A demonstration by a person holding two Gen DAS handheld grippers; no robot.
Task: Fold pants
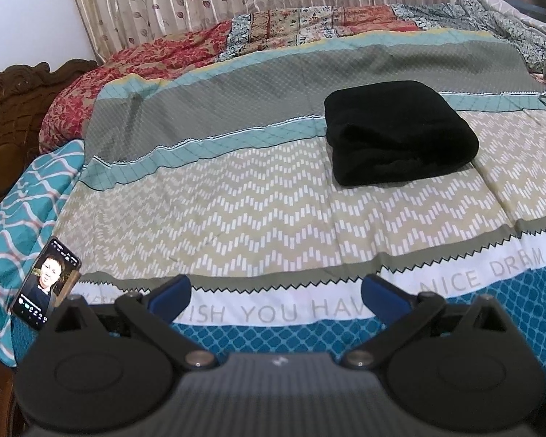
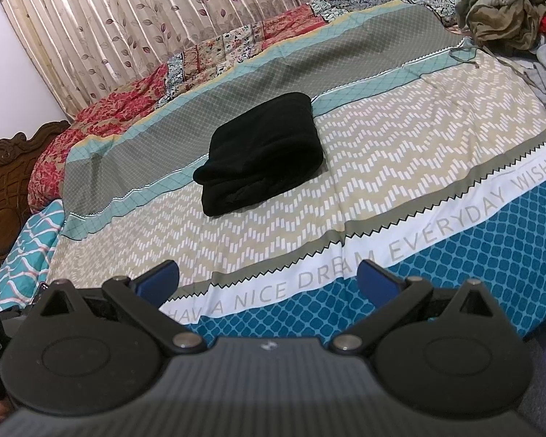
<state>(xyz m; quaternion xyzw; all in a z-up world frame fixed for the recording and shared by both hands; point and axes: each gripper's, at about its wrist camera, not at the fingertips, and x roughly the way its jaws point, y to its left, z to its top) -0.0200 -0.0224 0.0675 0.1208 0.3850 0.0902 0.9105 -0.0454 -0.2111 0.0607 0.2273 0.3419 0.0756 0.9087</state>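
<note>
The black pants (image 1: 400, 131) lie folded into a thick rectangle on the patterned bedspread (image 1: 236, 218), right of centre in the left wrist view. They also show in the right wrist view (image 2: 260, 153), near the middle of the bed. My left gripper (image 1: 276, 296) is open and empty, low over the bed's near edge, well short of the pants. My right gripper (image 2: 269, 278) is open and empty, also back at the near edge, apart from the pants.
A lit phone (image 1: 47, 282) leans at the bed's left edge beside a teal patterned cloth (image 1: 29, 196). A carved wooden headboard (image 1: 7, 116) stands at left. A pile of loose clothes (image 2: 509, 3) lies at the far right. Curtains (image 2: 127, 18) hang behind.
</note>
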